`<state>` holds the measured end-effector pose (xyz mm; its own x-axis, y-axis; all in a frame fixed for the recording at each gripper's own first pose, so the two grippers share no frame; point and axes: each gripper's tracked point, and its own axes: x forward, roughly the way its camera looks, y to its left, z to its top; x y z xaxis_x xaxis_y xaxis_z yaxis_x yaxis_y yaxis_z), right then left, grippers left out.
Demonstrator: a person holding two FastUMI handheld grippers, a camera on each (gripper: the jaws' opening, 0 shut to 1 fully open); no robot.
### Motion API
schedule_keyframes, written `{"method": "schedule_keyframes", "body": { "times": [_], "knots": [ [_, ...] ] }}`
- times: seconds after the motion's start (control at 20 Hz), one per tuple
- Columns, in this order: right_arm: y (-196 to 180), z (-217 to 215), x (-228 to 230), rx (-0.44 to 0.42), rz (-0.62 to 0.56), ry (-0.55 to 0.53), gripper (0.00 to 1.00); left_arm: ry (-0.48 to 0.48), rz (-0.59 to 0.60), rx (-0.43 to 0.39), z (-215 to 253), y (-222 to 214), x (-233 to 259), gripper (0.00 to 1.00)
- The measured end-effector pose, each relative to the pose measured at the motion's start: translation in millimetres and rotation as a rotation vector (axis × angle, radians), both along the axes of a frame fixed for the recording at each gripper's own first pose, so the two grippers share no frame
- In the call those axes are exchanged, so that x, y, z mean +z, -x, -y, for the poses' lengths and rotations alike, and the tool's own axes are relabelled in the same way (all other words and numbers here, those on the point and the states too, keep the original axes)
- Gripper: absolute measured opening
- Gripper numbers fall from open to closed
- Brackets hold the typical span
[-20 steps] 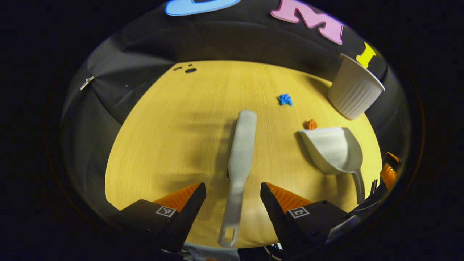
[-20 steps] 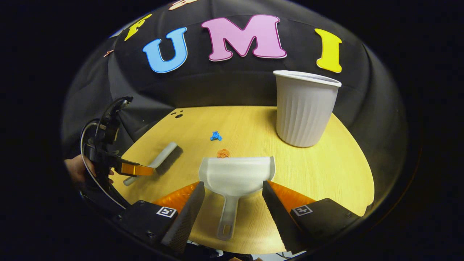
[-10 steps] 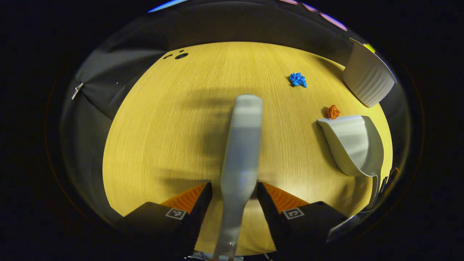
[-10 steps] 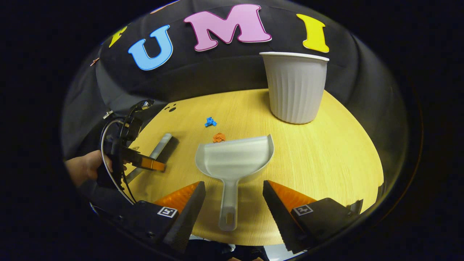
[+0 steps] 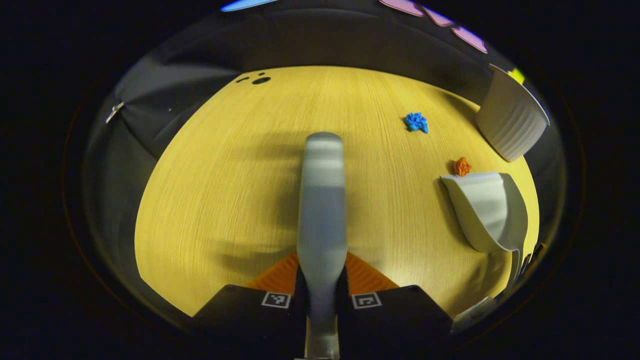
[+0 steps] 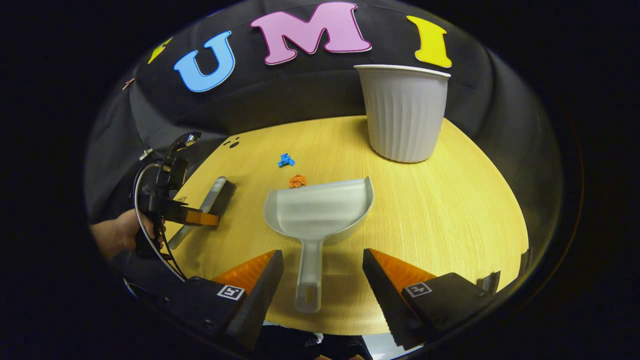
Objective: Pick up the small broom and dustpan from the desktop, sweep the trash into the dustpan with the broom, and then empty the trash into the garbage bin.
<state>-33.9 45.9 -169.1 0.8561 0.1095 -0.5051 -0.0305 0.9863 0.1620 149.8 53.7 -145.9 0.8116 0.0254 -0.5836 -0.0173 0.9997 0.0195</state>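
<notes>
- The left gripper point(image 5: 320, 280) has its two fingers clamped on the handle of the small broom point(image 5: 321, 200), whose head runs toward 12 o'clock over the yellow desktop point(image 5: 215, 200) in the left gripper view.
- The right gripper point(image 6: 322, 277) hangs with its fingers wide apart on either side of the dustpan point(image 6: 320, 210) handle, touching nothing; the pan lies flat, mouth toward 12 o'clock.
- In the right gripper view, an orange scrap point(image 6: 297, 181) sits just beyond the pan's lip at 11 o'clock, a blue scrap point(image 6: 285, 160) lies farther out the same way, and the white ribbed garbage bin point(image 6: 404, 115) stands upright at 1 o'clock, near the back edge.
- The same view shows a person's hand point(image 6: 120, 235) holding the left gripper at 9 o'clock, the broom under it.
- Risk: the grip looks set low on a slim, smooth handle, so the broom could swivel between the fingers once the bristles drag on the wood.
- Risk: if the right gripper's fingers meet off-centre on the thin handle, the pan may skid forward and knock the orange scrap away.
- Against the frames of a second ago, the left gripper's fingers, then spread beside the broom, have met on it, and the right gripper has drawn nearer the pan handle.
</notes>
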Motion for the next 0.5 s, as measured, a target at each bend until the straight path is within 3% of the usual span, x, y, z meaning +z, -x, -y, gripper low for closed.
{"method": "schedule_keyframes", "body": {
  "times": [0.25, 0.5],
  "knots": [
    [-1.8, 0.2, -7.2, -0.012, -0.049, -0.033, 0.99, 0.050, 0.072, -0.014, 2.2, 12.4, 4.7, 0.24],
    [-9.9, -8.5, -22.3, -0.006, -0.124, -0.083, 0.99, 0.105, 0.198, -0.038, 6.2, 44.2, 33.4, 0.25]
  ]
}}
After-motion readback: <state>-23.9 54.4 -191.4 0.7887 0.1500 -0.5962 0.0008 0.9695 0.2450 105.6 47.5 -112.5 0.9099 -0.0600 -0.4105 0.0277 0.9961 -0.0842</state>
